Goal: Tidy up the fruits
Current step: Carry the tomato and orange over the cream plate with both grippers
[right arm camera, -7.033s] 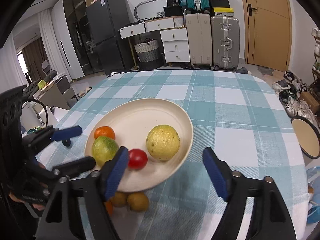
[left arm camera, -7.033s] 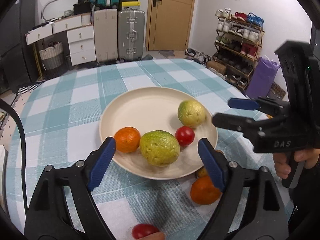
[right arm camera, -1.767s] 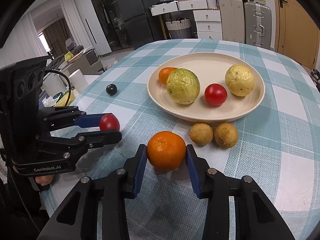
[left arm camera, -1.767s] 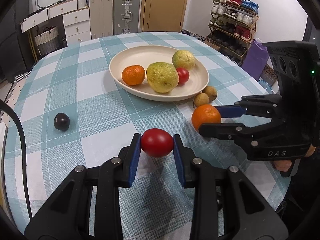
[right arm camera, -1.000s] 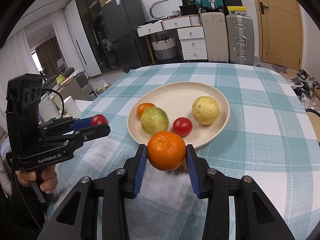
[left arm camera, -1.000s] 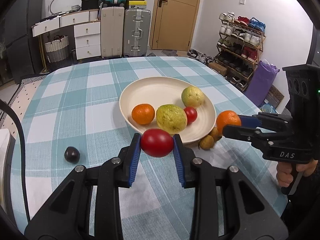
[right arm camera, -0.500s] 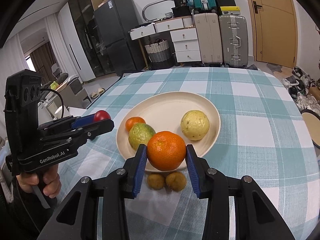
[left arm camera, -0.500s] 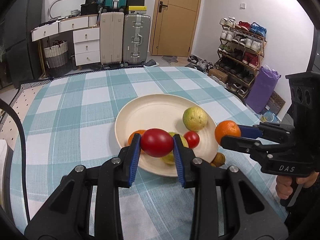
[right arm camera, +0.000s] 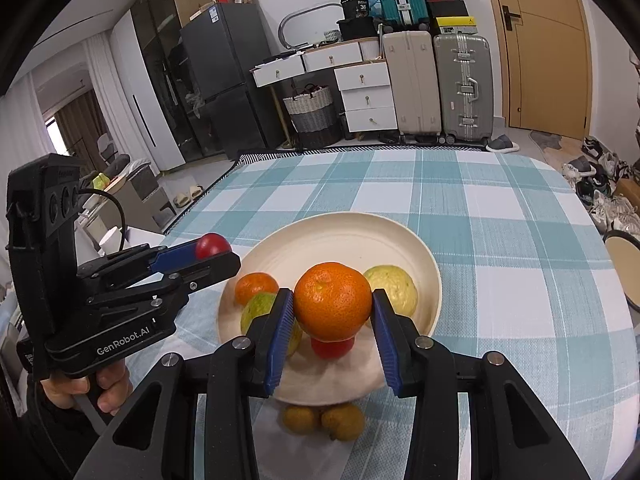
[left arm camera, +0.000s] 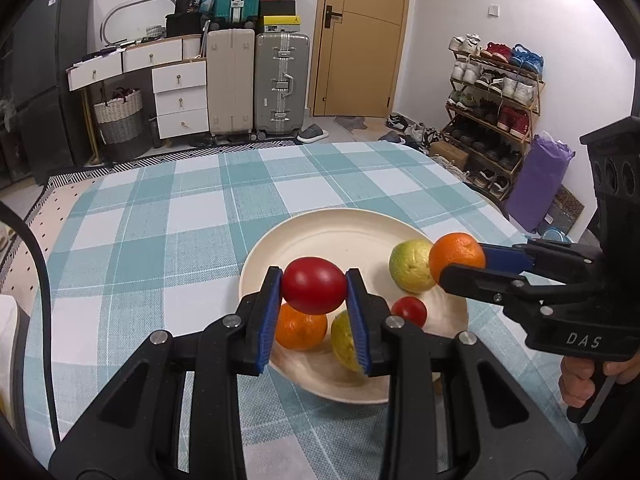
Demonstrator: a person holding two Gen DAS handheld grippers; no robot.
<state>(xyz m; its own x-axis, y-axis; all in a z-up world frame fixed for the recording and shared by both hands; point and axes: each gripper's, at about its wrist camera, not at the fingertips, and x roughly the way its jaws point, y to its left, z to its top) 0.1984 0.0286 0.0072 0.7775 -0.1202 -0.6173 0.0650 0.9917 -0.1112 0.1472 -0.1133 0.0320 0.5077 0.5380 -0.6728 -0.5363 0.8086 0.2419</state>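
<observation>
My left gripper point(left arm camera: 314, 292) is shut on a red tomato point(left arm camera: 314, 285) and holds it above the near left part of the cream plate point(left arm camera: 320, 232). My right gripper point(right arm camera: 333, 312) is shut on an orange point(right arm camera: 333, 300) and holds it above the plate's point(right arm camera: 340, 236) near side. On the plate lie a small orange point(left arm camera: 301, 330), a green guava point(left arm camera: 345, 338), a small red tomato point(left arm camera: 409, 311) and a yellow-green guava point(left arm camera: 411, 266). The right gripper with its orange point(left arm camera: 457, 255) also shows in the left wrist view, the left with its tomato point(right arm camera: 213, 245) in the right wrist view.
Two small brown fruits point(right arm camera: 324, 420) lie on the checked tablecloth point(right arm camera: 500, 240) just in front of the plate. A round cream object point(right arm camera: 624, 264) sits off the table's right edge. Suitcases, drawers and a shoe rack stand beyond the table.
Both grippers picked up their fruit from the table, lifted it and carried it forward; both now hang over the plate, closer to it than half a second ago.
</observation>
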